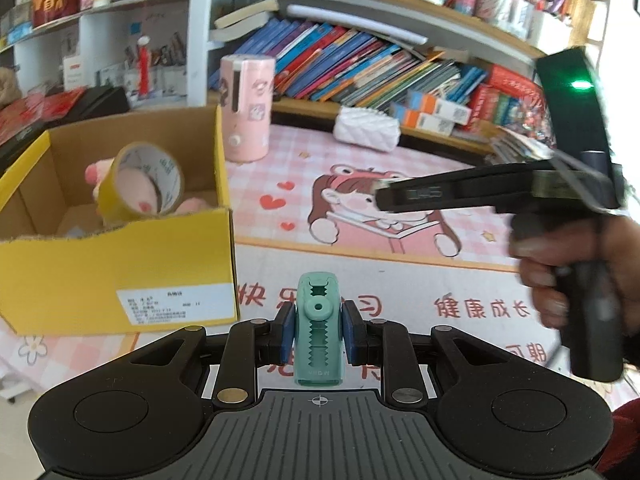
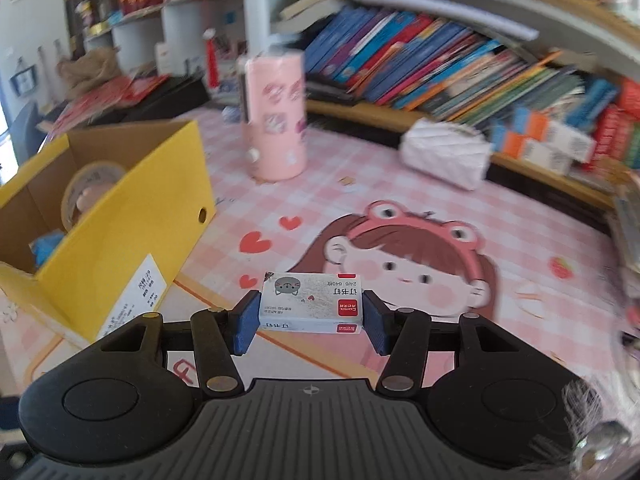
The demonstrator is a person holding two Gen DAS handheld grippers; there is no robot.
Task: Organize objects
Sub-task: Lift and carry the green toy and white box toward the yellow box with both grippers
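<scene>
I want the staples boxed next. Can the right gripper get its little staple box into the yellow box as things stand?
Probably yes. The right gripper grips the staple box, and the yellow box stands open-topped, with nothing between them. The tape roll inside leaves room.

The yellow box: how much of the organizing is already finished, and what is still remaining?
Done: a tape roll and a pink plush toy already lie in the yellow box. In hand: the left gripper is shut on a green clip, and the right gripper is shut on a small staple box; neither is in the box yet. Left: the pink cylinder and white pouch remain on the table, if they belong.
</scene>
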